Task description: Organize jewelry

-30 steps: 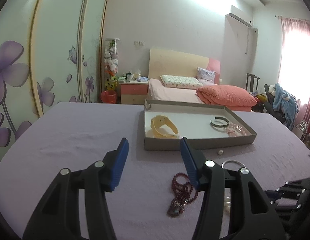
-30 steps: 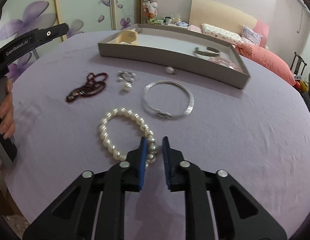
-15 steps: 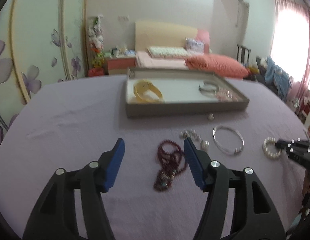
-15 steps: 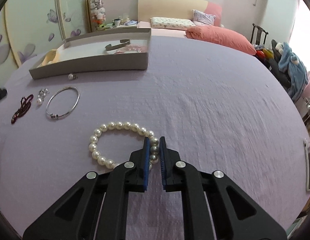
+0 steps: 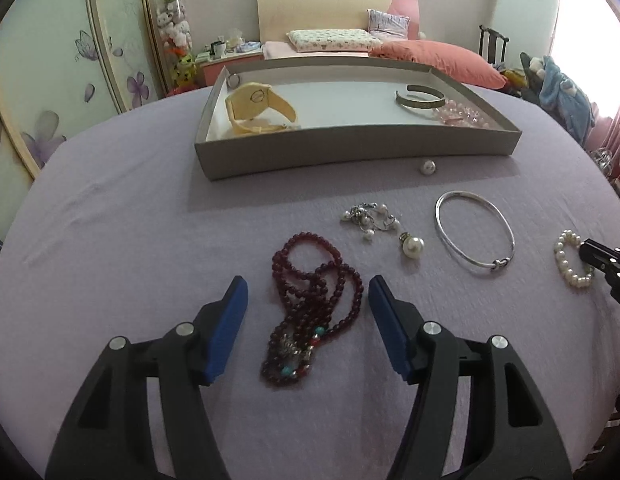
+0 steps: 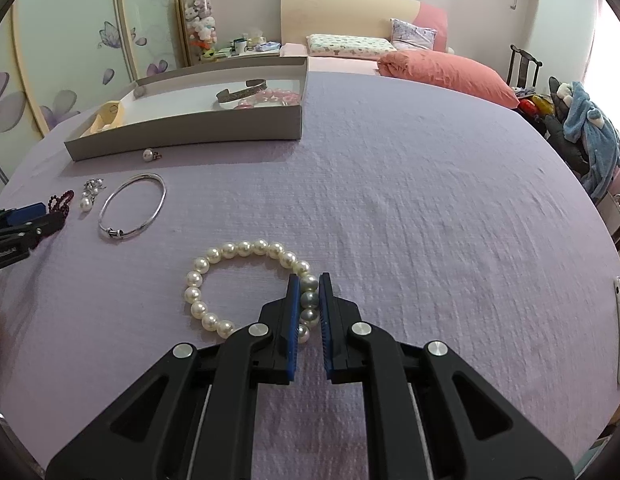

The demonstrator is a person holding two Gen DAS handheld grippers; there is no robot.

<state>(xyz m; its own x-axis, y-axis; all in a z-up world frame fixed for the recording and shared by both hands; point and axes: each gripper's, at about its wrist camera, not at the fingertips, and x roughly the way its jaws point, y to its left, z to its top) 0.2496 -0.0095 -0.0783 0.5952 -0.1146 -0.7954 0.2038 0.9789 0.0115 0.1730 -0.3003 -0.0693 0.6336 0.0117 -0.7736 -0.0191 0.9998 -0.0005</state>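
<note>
Your right tool (image 6: 309,294) pinches pearls (image 6: 246,284); tray (image 6: 182,136) lies ahead-left. Left tool (image 5: 306,300) open, straddling beads (image 5: 314,312).

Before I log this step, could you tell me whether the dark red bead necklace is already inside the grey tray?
No, the dark red bead necklace lies on the purple cloth between the open fingers of the left gripper, in front of the grey tray.

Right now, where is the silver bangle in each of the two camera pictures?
Left wrist view: silver bangle lies right of centre on the purple cloth.
Right wrist view: silver bangle lies at far left.
Shared landmark: the grey tray behind it.
</note>
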